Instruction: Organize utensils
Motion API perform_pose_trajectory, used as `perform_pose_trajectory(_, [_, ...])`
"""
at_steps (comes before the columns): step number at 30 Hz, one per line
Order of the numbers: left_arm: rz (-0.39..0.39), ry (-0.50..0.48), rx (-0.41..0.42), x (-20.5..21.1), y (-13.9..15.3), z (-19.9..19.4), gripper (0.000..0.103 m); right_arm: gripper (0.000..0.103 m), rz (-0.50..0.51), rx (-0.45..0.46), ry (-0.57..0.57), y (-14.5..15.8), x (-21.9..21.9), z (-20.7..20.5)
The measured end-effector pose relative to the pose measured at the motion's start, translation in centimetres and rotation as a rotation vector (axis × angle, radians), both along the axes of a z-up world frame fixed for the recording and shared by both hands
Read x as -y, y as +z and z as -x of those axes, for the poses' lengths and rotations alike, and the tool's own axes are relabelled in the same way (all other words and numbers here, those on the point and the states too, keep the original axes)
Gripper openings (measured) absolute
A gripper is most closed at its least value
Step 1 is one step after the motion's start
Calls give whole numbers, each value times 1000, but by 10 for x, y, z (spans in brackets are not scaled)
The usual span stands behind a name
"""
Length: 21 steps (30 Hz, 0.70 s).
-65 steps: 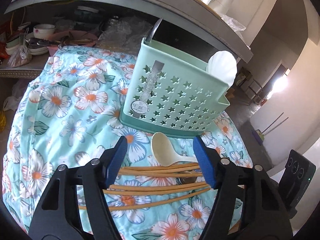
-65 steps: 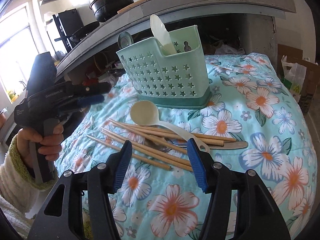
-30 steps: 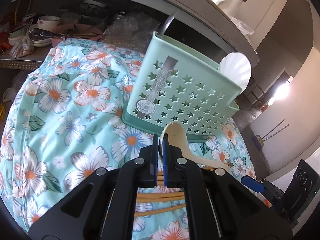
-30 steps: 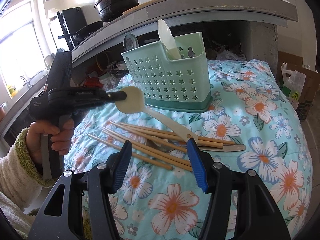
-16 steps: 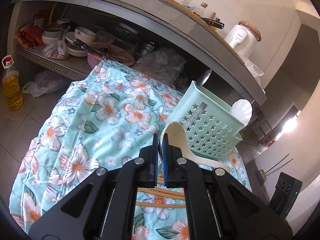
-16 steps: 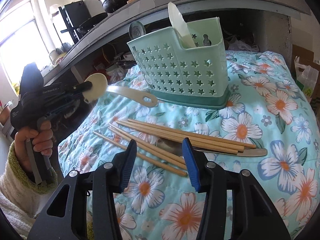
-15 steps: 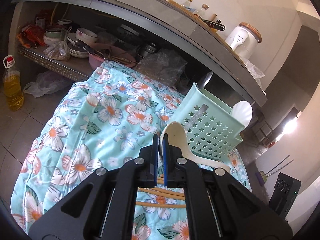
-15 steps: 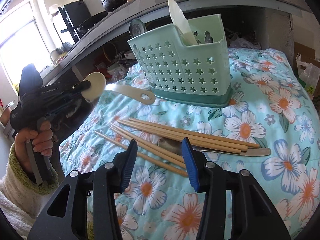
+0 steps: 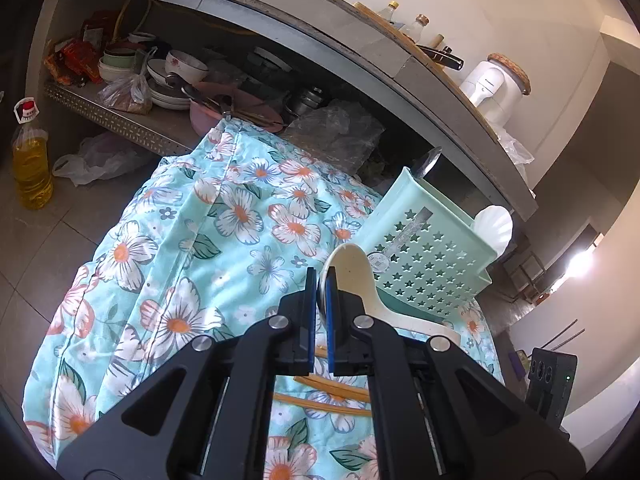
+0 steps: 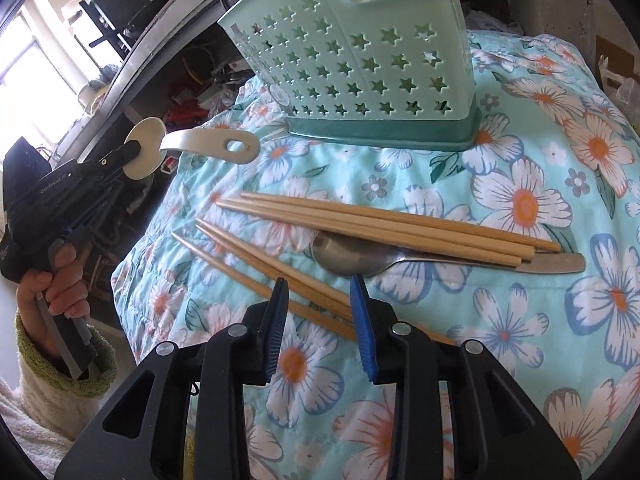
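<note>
The left gripper (image 9: 319, 288) is clamped on the bowl rim of a cream plastic ladle-style spoon (image 9: 360, 280), holding it in the air beside a mint-green star-pierced utensil caddy (image 10: 360, 60) on a floral cloth (image 10: 520, 200). The right gripper (image 10: 320, 300), its jaws narrowing and half apart around two wooden chopsticks (image 10: 280, 268), hangs low over them. More chopsticks and a metal spoon (image 10: 360, 256) lie nearby.

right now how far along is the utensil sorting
Done: the green star-cut caddy already holds a white utensil and a metal one.
In hand: the left gripper is shut on the cream ladle, lifted off the cloth. The right gripper has been closing over the chopsticks.
Left: chopsticks and metal spoon.
</note>
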<state>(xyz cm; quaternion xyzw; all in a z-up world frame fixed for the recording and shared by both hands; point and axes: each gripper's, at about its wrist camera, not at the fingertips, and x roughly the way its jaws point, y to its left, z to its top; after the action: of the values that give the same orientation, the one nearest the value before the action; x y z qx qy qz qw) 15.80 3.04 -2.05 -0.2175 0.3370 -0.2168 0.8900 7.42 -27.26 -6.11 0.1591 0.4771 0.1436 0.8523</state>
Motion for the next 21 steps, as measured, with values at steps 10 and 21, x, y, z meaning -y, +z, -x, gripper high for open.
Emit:
perform_pose_trajectory(10, [10,13,-4,-7,-2,0,3,30,218,107,3,17,-15,-6])
perform_pose_trajectory(21, [18,22,-15,-10,-5,-2,3,24,538,146,113,3,-60,-9])
